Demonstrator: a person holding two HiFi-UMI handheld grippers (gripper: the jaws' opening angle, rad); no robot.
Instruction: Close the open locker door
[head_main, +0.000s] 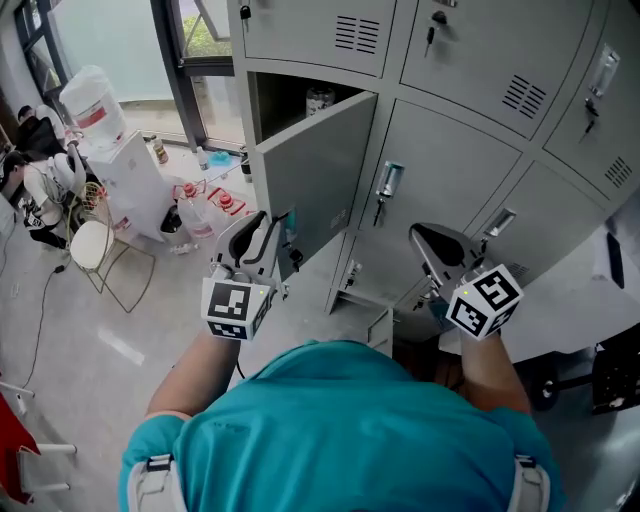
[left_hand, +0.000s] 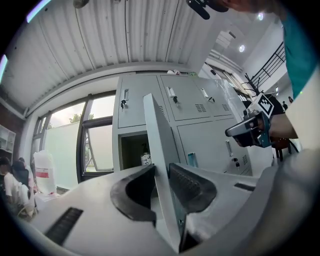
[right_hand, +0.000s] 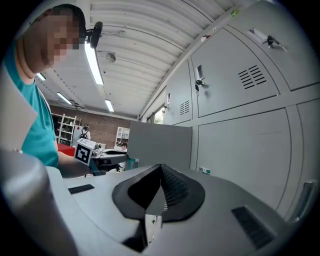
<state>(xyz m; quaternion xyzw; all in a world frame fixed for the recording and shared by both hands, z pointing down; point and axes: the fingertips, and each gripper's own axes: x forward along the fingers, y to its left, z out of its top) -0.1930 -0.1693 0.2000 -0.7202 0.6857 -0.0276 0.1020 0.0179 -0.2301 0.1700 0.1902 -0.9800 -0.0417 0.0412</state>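
Grey steel lockers (head_main: 450, 170) fill the top and right of the head view, each smooth painted door carrying louvred vent slots and a small key lock. To their left are a tall window (head_main: 200, 40), a white water dispenser (head_main: 120, 170) and a pale glossy floor (head_main: 100, 340).

At the left edge of the locker bank, one open locker door (head_main: 315, 175) stands swung outward. It is a flat, thin sheet-metal panel. Behind it is a dark square compartment (head_main: 285, 110) with a small jar-like item (head_main: 320, 98) on its shelf.

The left hand-held gripper (head_main: 262, 240) is pinching the free edge of this door near its lower corner. Its ribbed black pads press on either face of the thin panel.

The right hand-held gripper (head_main: 440, 245) hovers apart, in front of the closed lockers to the right. Its jaws are pressed together with nothing between them.

The step in hand appears to be the grasp on the door, with the swing not yet completed. The next move probably calls for carrying the edge in an arc about the hinge toward the frame. The hand-held gripper should let go before the jaw on the inner face is trapped, then push the door flush.
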